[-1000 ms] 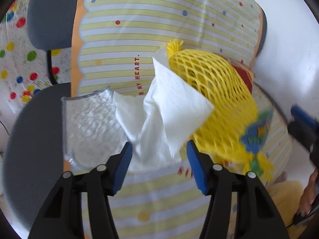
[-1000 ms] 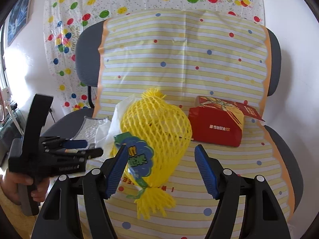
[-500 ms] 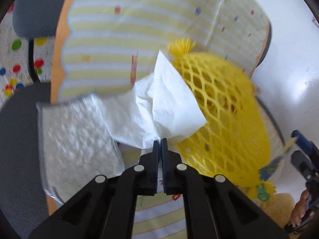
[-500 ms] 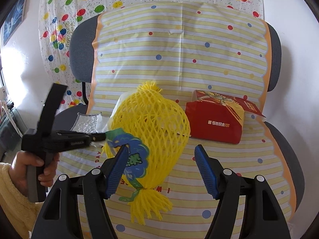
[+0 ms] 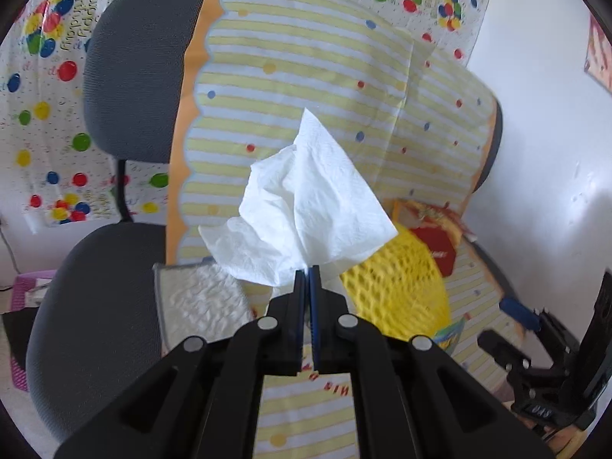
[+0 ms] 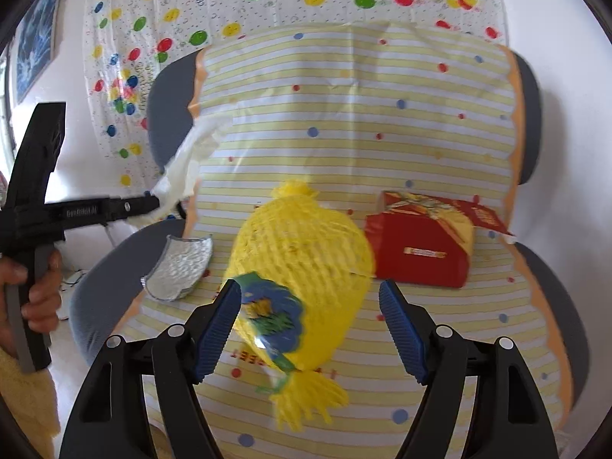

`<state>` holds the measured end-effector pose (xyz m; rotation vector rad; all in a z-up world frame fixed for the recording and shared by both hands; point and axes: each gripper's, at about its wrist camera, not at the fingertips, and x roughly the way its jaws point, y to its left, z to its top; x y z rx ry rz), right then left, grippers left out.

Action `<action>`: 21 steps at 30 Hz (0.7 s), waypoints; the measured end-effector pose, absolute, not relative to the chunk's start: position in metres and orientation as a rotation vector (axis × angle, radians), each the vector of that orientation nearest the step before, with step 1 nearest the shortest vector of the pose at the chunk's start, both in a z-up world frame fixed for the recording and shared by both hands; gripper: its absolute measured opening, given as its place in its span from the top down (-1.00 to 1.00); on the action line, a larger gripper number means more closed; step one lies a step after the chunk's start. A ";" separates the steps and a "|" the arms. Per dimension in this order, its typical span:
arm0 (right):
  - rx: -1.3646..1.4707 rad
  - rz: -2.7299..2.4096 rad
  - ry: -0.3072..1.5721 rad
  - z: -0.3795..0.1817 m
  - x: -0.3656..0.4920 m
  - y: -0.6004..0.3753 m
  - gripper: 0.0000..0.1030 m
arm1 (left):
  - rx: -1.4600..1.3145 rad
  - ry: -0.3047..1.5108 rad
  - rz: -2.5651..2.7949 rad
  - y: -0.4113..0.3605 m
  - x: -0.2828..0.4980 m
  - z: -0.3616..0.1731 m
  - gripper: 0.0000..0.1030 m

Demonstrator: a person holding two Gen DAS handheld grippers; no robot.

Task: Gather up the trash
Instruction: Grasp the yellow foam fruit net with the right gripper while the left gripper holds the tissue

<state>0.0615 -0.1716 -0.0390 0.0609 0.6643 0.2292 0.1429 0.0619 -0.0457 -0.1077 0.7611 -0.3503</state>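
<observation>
i have the left gripper (image 5: 305, 271) clamped tight on a crumpled white tissue (image 5: 306, 206), which hangs in the air above the chair seat (image 5: 88, 306), clear of the striped yellow sheet (image 5: 306, 76). my right gripper (image 6: 310, 329) is spread wide with its jaws opening, and the yellow mesh bag (image 6: 302, 264) lies on the sheet between the fingers, not pressed by them. a silvery bubble pouch (image 6: 179, 267) rests at the sheet's left edge, and a red carton (image 6: 420, 252) sits just right of the bag.
</observation>
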 end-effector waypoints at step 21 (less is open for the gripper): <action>0.369 0.280 0.746 -0.081 0.103 -0.213 0.83 | -0.014 0.834 -0.335 0.036 0.155 -0.082 0.99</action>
